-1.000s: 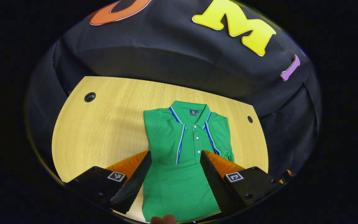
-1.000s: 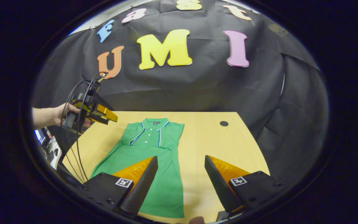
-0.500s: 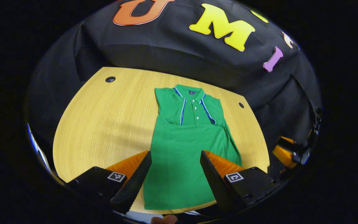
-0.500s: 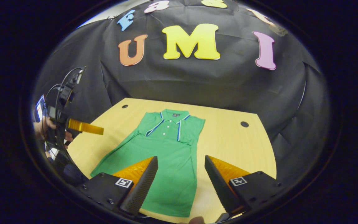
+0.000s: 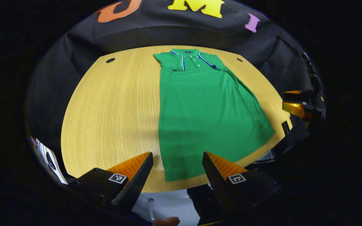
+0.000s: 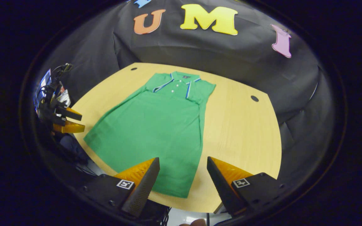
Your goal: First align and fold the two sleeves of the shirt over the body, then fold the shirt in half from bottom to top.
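Two grippers hang back from the near edge of the worktop (image 5: pixel 112 103), each with its jaws spread wide and holding nothing: your left gripper (image 5: pixel 176 175) frames the near-left corner of the hem, your right gripper (image 6: pixel 182 180) the near-right corner. Between them the green shirt (image 5: pixel 200 110) lies flat on the worktop, collar (image 6: pixel 181 77) at the far end toward the booth wall, hem (image 6: pixel 168 191) just inside the near edge. Both sleeves appear already folded over the body, so the step in hand is judged to be the bottom-to-top fold. To do it well, bring each gripper down onto its own hem corner, slip the lower finger under all layers and close on the cloth alone, not the worktop. Lift both corners together at equal height, carry them straight toward the collar, and lay the hem level with the shoulders. Uneven lift would likely skew the fold; a shallow bite may let the folded sleeve slide out.
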Available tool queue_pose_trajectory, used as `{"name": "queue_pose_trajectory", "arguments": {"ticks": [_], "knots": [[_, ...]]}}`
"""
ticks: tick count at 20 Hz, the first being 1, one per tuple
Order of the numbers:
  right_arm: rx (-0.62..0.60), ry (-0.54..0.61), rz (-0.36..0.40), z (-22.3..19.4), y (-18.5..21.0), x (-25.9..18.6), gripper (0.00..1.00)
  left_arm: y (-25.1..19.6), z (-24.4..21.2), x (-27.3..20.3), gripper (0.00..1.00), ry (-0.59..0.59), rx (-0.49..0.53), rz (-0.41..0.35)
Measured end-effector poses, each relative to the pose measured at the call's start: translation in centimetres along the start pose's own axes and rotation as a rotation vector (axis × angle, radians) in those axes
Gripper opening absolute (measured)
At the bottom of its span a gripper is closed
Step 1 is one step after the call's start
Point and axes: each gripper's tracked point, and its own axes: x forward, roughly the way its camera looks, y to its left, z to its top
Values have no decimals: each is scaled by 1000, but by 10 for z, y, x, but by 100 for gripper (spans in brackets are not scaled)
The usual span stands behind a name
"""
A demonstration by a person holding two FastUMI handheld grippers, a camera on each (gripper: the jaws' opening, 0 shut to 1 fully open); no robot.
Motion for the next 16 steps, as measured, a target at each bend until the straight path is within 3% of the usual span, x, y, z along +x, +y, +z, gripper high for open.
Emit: {"name": "queue_pose_trajectory", "arguments": {"ticks": [3,5,6,13,15,16], "knots": [[-5,85,-13,-42,-4,7,98,-7,-20,7,100,15,50,-14],[20,137,-7,-66,-2,11,98,-11,-37,11,100,35,48,-13],[37,150,-5,-72,0,11,93,-11,-41,11,100,41,34,-11],[34,204,16,-86,15,36,98,-3,-48,25,100,64,-57,8],[24,213,27,-88,20,41,93,-1,-50,29,100,71,-69,13],[18,219,27,-89,22,43,98,-3,-51,31,100,74,-76,12]]}}
